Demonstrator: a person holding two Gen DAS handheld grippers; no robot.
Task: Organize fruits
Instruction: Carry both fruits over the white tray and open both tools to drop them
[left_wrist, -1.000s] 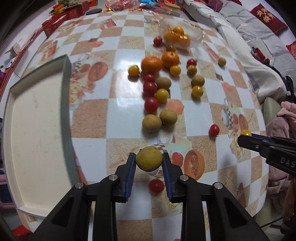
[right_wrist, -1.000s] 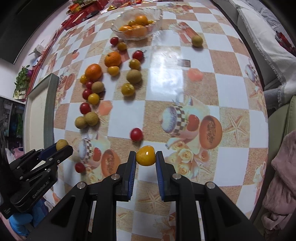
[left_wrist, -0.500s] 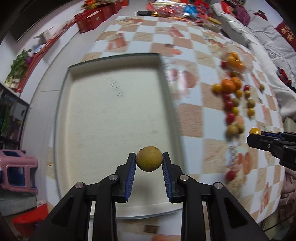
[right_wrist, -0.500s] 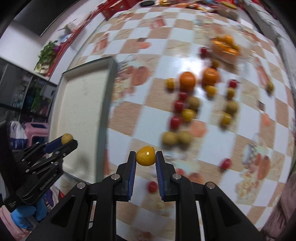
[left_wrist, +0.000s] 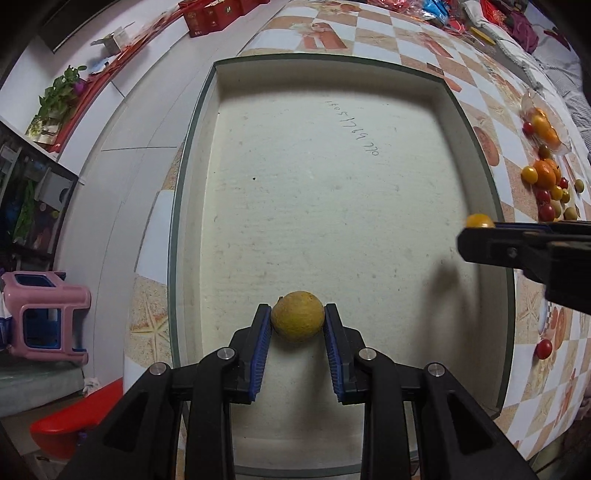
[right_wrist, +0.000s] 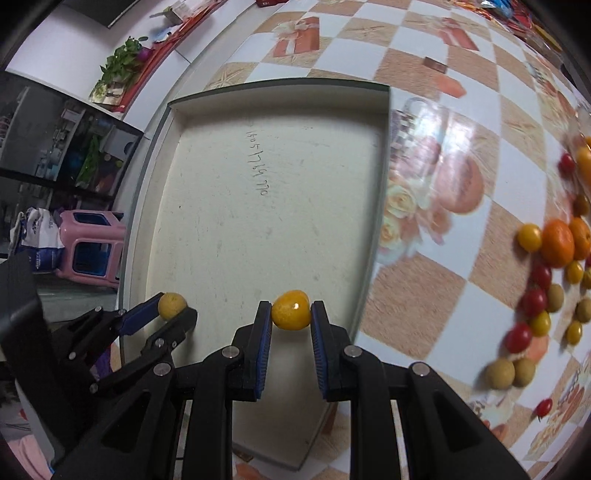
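Left wrist view: your two grippers over the tray (left_wrist: 476, 122).
Your left gripper (left_wrist: 297, 325) pinches a brownish-yellow fruit (left_wrist: 297, 320); your right gripper (right_wrist: 291, 314) pinches a yellow tomato (right_wrist: 291, 309).

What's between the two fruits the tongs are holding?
Only bare tray floor, seen in the right wrist view, between the brownish fruit and the yellow tomato.
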